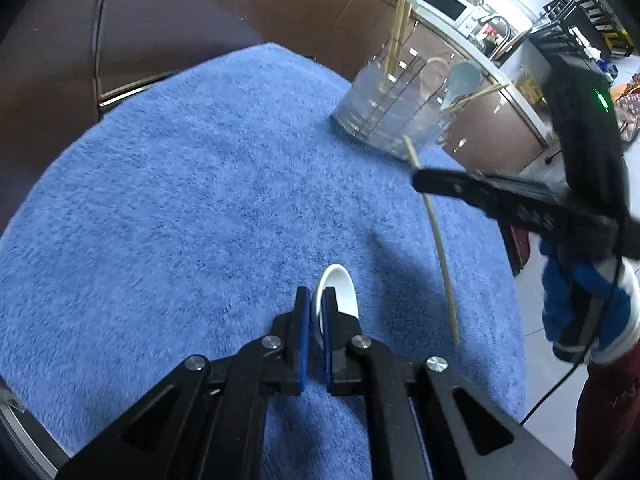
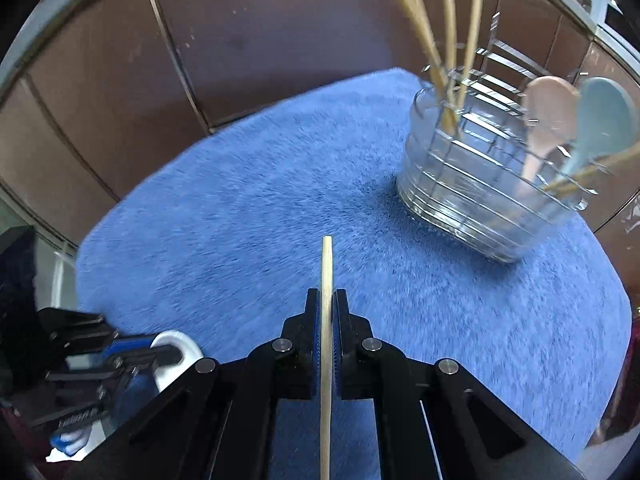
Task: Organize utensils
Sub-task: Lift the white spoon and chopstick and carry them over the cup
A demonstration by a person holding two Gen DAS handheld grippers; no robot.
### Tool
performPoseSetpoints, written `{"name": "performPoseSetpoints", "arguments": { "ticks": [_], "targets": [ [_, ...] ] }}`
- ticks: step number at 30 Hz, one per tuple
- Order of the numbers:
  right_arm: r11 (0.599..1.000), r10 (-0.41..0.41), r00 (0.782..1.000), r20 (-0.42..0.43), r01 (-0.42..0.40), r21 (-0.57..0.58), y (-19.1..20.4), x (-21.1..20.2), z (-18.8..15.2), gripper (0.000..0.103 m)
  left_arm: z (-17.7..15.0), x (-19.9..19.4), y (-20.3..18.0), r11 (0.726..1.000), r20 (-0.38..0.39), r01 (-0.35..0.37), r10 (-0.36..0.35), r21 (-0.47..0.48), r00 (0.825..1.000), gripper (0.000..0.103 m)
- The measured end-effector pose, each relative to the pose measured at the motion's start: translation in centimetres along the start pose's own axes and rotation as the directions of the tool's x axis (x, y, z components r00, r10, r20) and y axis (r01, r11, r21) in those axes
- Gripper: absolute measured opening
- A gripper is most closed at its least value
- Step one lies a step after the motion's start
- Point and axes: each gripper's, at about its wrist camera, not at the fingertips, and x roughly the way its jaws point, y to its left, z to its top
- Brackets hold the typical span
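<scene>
white spoon (image 1: pixel 334 292) clamped between left fingers (image 1: pixel 303 320), chopstick (image 2: pixel 327 280) between right fingers (image 2: pixel 313 320)

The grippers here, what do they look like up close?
Both are black frames with silver rivets. The left gripper and right gripper have blue pads inside the fingers. The right one shows a green light, a trailing black cable, and a blue-and-white glove holding it.

White spoon (image 1: pixel 334 292) between jaws

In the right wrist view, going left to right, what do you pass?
White ceramic spoon in the left gripper → bamboo chopstick in the right gripper → clear glass utensil holder → pink spoon → light blue spoon.
</scene>
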Motion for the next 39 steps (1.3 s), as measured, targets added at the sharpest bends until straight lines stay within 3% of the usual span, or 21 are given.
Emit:
{"name": "performPoseSetpoints", "arguments": {
  "ticks": [12,21,39],
  "targets": [
    [0.999,-0.023,0.975,0.221,0.011,0.052,-1.1,-10.2,-5.9,0.005,-1.9,-5.9,-1.2,1.000,0.115,-0.022,0.023,-0.013,0.993,0.005],
    [0.994,-0.056,0.944,0.325,0.021,0.110,-1.0,-14.3,-9.4,0.005,-3.1,-9.8,-2.2,1.000,0.196,-0.017,0.021,-0.021,0.980,0.005],
    [0.986,-0.142,0.852,0.505,0.078,0.145,0.3,-25.2,-15.3,0.005,-4.8,-17.4,-5.2,1.000,0.337,0.013,-0.010,-0.008,0.942,0.005]
  ]
}}
